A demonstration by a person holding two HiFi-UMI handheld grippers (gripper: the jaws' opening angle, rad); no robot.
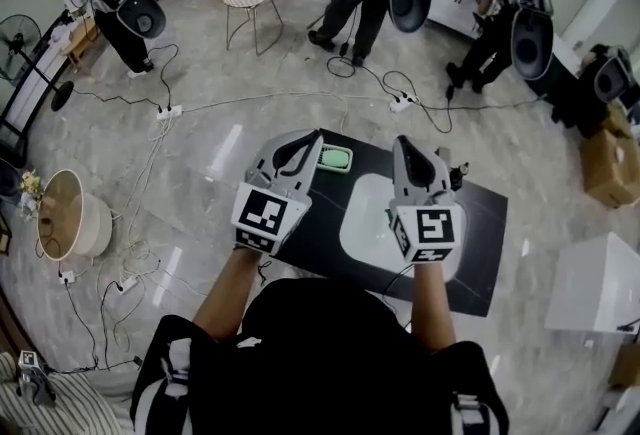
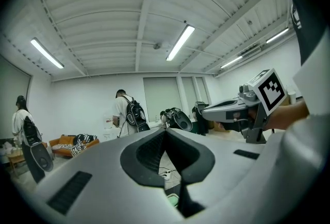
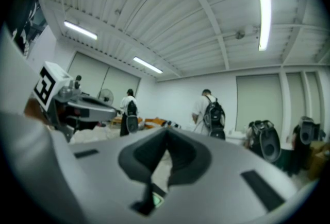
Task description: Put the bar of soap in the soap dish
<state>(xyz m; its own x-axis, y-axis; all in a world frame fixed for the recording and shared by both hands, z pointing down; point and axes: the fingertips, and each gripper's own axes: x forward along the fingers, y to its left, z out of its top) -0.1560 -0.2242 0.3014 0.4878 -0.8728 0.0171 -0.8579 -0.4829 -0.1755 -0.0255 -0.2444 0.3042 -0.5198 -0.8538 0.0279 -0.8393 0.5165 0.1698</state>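
Note:
A pale green soap dish [image 1: 335, 160] sits at the far left corner of a black counter [image 1: 480, 223], beside a white basin [image 1: 365, 223]. Whether a soap bar lies in the dish I cannot tell. My left gripper [image 1: 319, 135] is held level above the counter, just left of the dish, jaws shut and empty. My right gripper [image 1: 399, 140] hovers over the basin, to the dish's right, also shut and empty. In the left gripper view the jaws [image 2: 165, 131] meet, with the dish [image 2: 172, 200] showing below. The right gripper view shows shut jaws [image 3: 166, 131] and the dish [image 3: 157, 200] beneath.
A dark tap [image 1: 460, 173] stands at the basin's far right. Cables and power strips [image 1: 168, 111] trail over the marble floor. Several people with backpacks stand at the far side. A round table [image 1: 60, 213] is at left; cardboard boxes [image 1: 610, 163] and a white box [image 1: 600, 283] are at right.

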